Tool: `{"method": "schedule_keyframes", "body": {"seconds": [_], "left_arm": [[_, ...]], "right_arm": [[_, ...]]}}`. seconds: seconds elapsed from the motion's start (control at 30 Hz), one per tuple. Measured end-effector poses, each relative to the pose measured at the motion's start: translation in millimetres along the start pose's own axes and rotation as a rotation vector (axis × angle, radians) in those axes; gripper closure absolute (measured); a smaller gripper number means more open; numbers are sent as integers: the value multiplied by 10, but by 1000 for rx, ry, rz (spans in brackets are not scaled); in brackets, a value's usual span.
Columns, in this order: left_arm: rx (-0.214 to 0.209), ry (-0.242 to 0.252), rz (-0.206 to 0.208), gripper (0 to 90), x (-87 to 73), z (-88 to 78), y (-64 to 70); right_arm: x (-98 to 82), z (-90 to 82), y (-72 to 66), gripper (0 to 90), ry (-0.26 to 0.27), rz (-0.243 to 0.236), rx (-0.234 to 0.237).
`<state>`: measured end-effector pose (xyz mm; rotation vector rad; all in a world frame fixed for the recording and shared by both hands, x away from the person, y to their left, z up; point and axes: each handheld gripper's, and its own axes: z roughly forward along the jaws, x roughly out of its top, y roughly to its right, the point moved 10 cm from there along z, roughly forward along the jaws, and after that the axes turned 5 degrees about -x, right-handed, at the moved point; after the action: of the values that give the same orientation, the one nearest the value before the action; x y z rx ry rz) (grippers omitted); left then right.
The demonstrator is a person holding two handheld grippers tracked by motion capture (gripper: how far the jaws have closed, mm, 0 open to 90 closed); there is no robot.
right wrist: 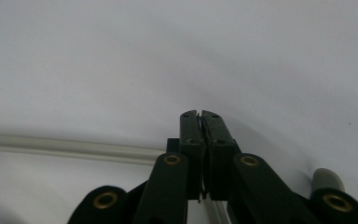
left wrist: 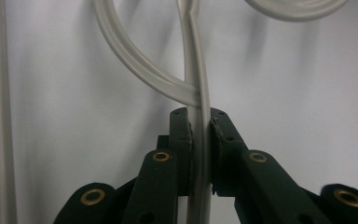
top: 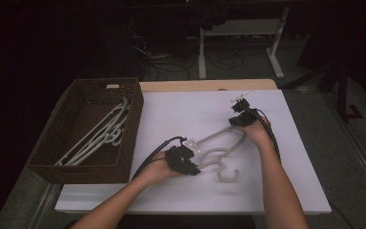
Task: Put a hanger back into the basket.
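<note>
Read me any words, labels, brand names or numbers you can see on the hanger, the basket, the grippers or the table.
None: no readable text shows in these pictures.
The hanger held by the left gripper and the right gripper is plain, with no print.
The basket, the hangers in it and the white table bear no label.
The gripper bodies are dark; any marking on them is too dim to tell.

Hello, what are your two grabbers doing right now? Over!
Left gripper shut on pale plastic hanger. Right gripper shut on its far arm. Woven brown basket alongside, nothing blocking.
</note>
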<state>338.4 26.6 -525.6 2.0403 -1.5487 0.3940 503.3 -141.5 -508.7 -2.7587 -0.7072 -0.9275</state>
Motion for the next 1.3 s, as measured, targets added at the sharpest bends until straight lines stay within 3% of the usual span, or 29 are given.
{"method": "schedule_keyframes", "body": {"seconds": [0.17, 0.3, 0.53, 0.8, 1.0, 1.3], "left_arm": [[8, 13, -1, 817, 14, -45, 4], [10, 44, -14, 818, 32, -120, -19], [19, 103, -41, 820, 64, -302, -70], [47, 171, -83, 821, 125, -570, -153], [84, 208, -121, 822, 201, -795, -205], [126, 257, -134, 823, 370, -1203, -231]], "right_arm": [[27, -238, -41, 750, 38, -11, 25], [21, -463, -55, 552, 85, -7, 20], [-85, -808, -89, 352, 152, -42, 17], [-235, -1054, -173, 244, 232, -49, 52], [-423, -1111, -277, 205, 247, -61, 67], [-602, -1108, -515, 161, 268, -74, 117]]}}
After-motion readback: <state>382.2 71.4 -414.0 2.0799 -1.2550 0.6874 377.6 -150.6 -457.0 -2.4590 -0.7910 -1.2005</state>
